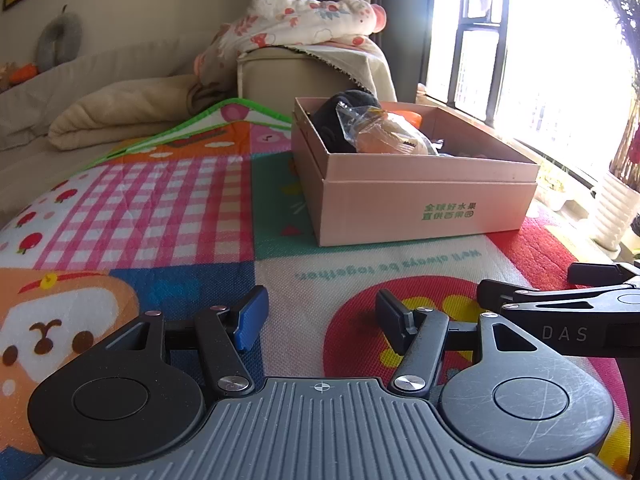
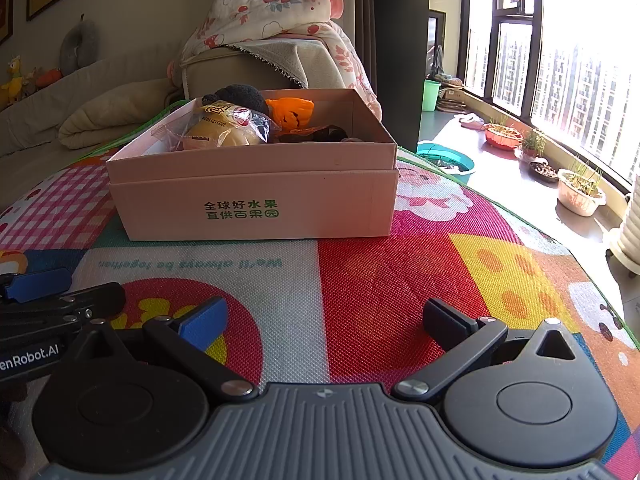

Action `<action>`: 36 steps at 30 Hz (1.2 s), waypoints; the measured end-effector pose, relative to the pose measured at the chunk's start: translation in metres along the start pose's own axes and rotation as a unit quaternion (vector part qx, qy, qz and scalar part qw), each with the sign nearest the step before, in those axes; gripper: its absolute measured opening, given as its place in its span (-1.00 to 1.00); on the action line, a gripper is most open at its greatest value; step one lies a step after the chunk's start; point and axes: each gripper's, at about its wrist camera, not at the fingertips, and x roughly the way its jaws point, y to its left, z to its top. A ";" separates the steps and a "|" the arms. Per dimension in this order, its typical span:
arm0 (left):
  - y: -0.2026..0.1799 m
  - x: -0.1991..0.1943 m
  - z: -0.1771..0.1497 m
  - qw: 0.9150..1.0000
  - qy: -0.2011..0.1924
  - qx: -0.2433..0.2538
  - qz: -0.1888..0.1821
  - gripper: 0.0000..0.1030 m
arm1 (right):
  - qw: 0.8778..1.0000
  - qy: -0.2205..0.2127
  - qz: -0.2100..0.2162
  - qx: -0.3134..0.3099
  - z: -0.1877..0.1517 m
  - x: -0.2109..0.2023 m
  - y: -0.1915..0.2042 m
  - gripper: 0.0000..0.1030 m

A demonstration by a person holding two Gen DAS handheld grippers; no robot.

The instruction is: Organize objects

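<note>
A pink cardboard box (image 1: 428,208) (image 2: 256,200) with green lettering stands on the colourful play mat. Inside it lie a black plush (image 2: 240,96) (image 1: 352,104), a bagged bun (image 2: 224,128) (image 1: 384,132) and an orange toy (image 2: 290,114). My left gripper (image 1: 320,320) is open and empty, low over the mat, short of the box. My right gripper (image 2: 324,320) is open and empty, also low in front of the box. Each gripper shows at the edge of the other's view, with the right one in the left wrist view (image 1: 560,304) and the left one in the right wrist view (image 2: 40,300).
The play mat (image 2: 400,272) covers the surface. A beige cushion block (image 2: 240,68) with a flowered blanket (image 2: 272,12) stands behind the box. Folded bedding (image 1: 120,112) lies at the left. Plant pots (image 2: 580,192) and a teal basin (image 2: 448,160) sit by the window at the right.
</note>
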 end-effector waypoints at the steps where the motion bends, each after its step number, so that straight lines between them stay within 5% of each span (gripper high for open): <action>1: 0.000 0.000 0.000 1.000 0.000 0.000 0.000 0.25 | 1.000 0.000 0.000 0.000 0.000 0.000 0.000 1.00; 36: -0.001 -0.001 0.000 1.000 0.000 0.003 0.002 0.25 | 1.000 0.000 0.000 0.000 -0.001 -0.003 0.000 1.00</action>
